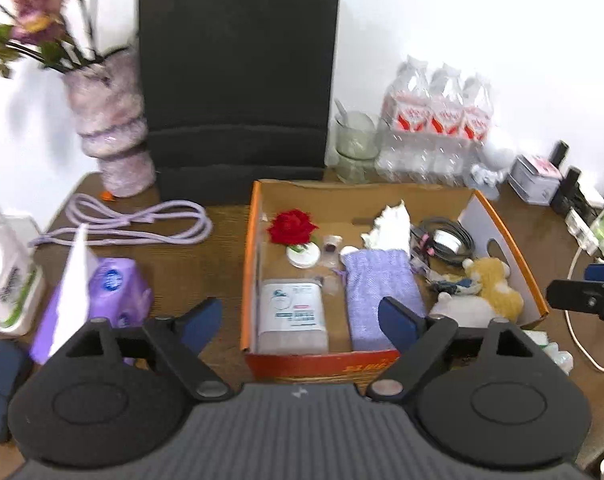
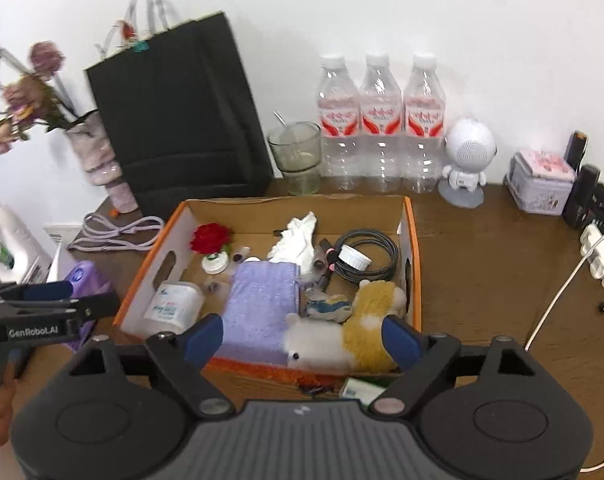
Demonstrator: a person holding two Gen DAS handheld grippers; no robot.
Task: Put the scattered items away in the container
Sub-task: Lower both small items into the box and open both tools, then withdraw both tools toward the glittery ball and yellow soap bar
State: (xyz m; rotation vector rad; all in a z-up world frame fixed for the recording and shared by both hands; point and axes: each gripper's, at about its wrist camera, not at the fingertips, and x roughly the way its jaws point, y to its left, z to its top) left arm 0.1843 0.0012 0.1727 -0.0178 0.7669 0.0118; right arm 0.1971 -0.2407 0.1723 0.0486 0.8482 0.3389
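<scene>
Cardboard box point(image 2: 410, 240) holds a lilac pouch point(image 2: 262, 304) and plush toys point(image 2: 366, 320); both grippers gape, empty.

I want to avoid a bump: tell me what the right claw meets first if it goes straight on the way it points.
Most likely the plush toys at the near end of the cardboard box, beside the purple cloth pouch. The right claw stands open and empty above the box's near rim; depth is unclear, so it might clip that rim first.
</scene>
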